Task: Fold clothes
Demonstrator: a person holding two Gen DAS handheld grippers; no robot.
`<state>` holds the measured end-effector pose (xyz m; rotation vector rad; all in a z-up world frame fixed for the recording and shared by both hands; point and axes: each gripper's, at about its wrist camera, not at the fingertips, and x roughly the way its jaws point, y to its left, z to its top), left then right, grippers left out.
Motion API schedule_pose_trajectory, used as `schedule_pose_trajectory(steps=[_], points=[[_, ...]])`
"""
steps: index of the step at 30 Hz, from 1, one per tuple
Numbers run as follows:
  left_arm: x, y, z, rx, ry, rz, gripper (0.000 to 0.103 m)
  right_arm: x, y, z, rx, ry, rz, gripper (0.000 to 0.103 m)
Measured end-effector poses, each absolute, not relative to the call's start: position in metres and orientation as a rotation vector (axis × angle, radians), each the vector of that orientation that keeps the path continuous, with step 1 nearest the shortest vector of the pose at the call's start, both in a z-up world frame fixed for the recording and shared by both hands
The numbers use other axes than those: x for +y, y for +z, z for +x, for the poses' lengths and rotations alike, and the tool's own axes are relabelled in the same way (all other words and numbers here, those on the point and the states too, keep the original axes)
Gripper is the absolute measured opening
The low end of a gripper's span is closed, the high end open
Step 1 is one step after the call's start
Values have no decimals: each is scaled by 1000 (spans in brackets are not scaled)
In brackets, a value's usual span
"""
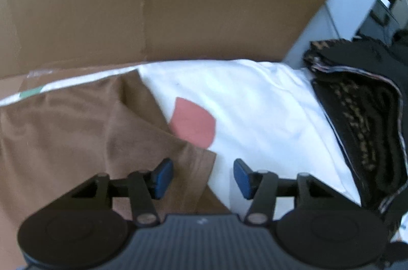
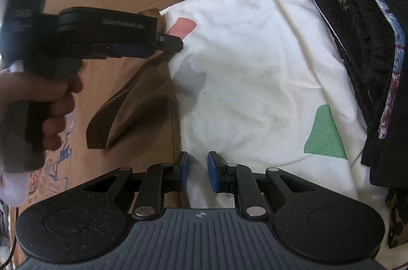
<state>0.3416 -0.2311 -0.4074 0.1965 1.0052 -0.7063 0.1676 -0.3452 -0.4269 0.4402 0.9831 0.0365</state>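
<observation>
Blue pads of the left gripper stand wide apart at the bottom of the left wrist view, with nothing between them; its jaws hang over the corner of a brown garment where that meets a white sheet. Whether the pads touch the cloth cannot be told. A pink patch on the sheet sits just above the gripper, partly covered by the brown garment's edge. Cardboard fills the upper frame, and dark folded clothes lie at right.

At the bottom of the right wrist view, the right gripper has a narrow gap with nothing gripped, above the seam between brown garment and white sheet. A green patch shows at lower right. At left, a hand holds the left gripper's handle.
</observation>
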Motion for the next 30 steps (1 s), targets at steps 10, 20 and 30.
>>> schedule_pose_trajectory(steps=[10,20,30], points=[[-247,-417,336,971,-601,324,48,-345,-430,165,962,35,429,22],[-193,-382,350,947,-673,199,9,-342,-421,172,982,19,423,24],[-149,-359,361,974,-600,129,9,-338,-389,190,950,62,373,24]])
